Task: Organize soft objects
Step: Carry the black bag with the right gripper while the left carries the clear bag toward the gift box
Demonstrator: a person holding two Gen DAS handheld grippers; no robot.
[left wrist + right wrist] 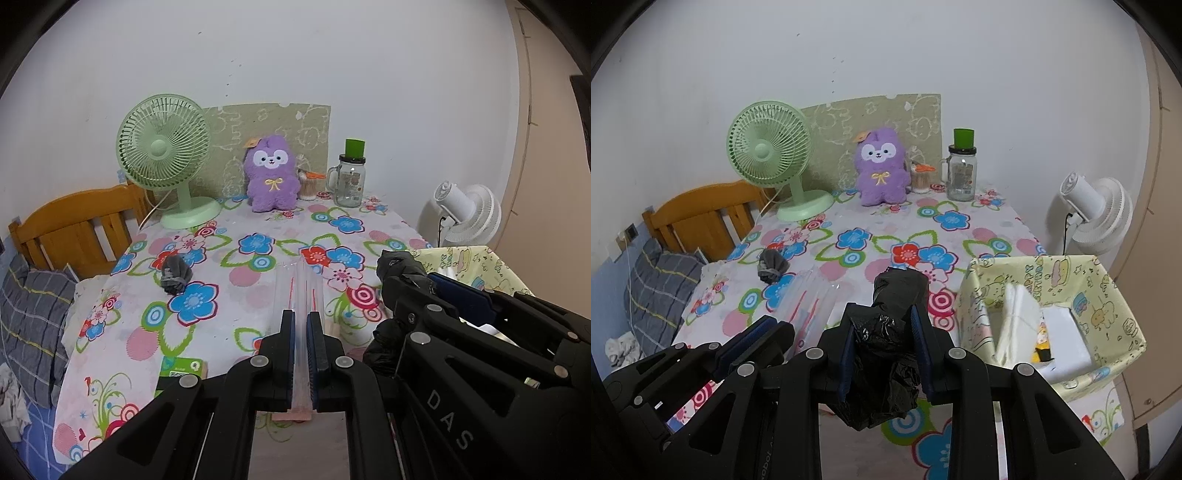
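Note:
My left gripper [301,319] is shut on a clear plastic pack with red lines [300,286], held above the flowered table; the pack also shows in the right wrist view [812,295]. My right gripper [882,314] is shut on a black plastic bag roll [894,295], which also shows at the right of the left wrist view [397,266]. A yellow patterned box [1108,295] stands to the right and holds white packs [1019,314]. A grey rolled sock [175,275] lies on the table to the left. A purple plush toy [271,173] sits at the back.
A green desk fan [164,147] stands back left, a glass jar with green lid [351,177] and a cotton swab cup [308,186] back right. A white fan [1097,210] stands beyond the table. A wooden bed frame [74,225] and grey pillow [33,314] lie left. A green card [181,369] lies near.

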